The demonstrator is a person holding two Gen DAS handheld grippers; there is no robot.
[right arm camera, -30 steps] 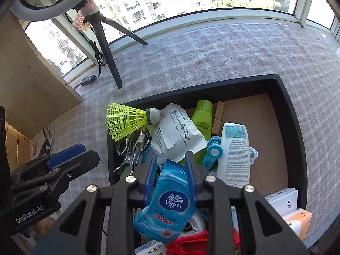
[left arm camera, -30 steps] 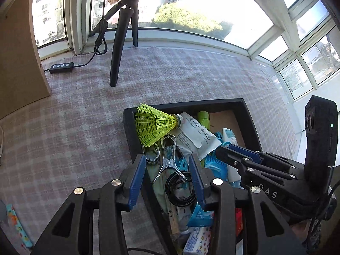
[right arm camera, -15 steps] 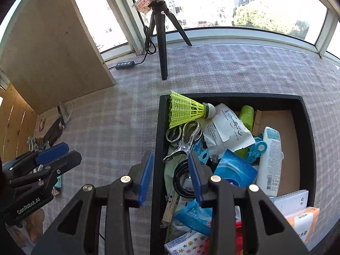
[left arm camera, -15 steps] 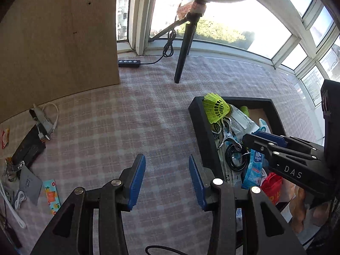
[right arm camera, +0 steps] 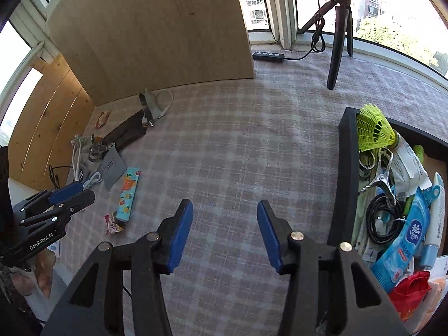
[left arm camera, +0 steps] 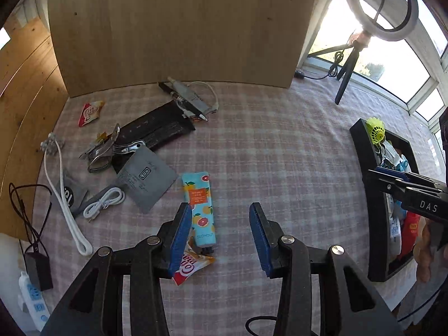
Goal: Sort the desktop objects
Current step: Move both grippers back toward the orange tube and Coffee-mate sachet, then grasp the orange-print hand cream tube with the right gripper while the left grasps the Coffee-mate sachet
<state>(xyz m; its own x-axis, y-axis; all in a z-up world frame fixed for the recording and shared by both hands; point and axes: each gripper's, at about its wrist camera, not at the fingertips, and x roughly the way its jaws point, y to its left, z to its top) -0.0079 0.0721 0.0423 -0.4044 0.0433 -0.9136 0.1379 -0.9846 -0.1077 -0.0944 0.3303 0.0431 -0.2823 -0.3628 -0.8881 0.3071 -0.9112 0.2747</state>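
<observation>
- left gripper (left arm camera: pixel 221 221) spread, empty, over the checked tablecloth (left arm camera: pixel 280 151), its left finger just beside the fruit-print tube (left arm camera: pixel 199 207)
- right gripper (right arm camera: pixel 225 224) spread, empty, over bare cloth beside the black tray (right arm camera: pixel 343 173)
- tray at table's right edge, holding yellow shuttlecock (right arm camera: pixel 373 131) and blue tissue pack (right arm camera: pixel 408 238)

A light-blue tube printed with citrus fruit (left arm camera: pixel 200 208) is lying flat on the checked tablecloth (left arm camera: pixel 280 151) toward its near edge, its black cap touching a red and white snack sachet (left arm camera: pixel 190 266). Toward the cloth's left edge, a grey pouch (left arm camera: pixel 147 177), a coiled white cable (left arm camera: pixel 105 201), a long white cord (left arm camera: pixel 63 196), a black case (left arm camera: pixel 155 130) and a pen (left arm camera: pixel 184 103) are lying close together. At the right edge a black tray (right arm camera: pixel 343 179) is sitting heaped with a yellow-green shuttlecock (right arm camera: pixel 373 131), a blue tissue pack (right arm camera: pixel 407 238) and a coiled black cable (right arm camera: pixel 382 215).
</observation>
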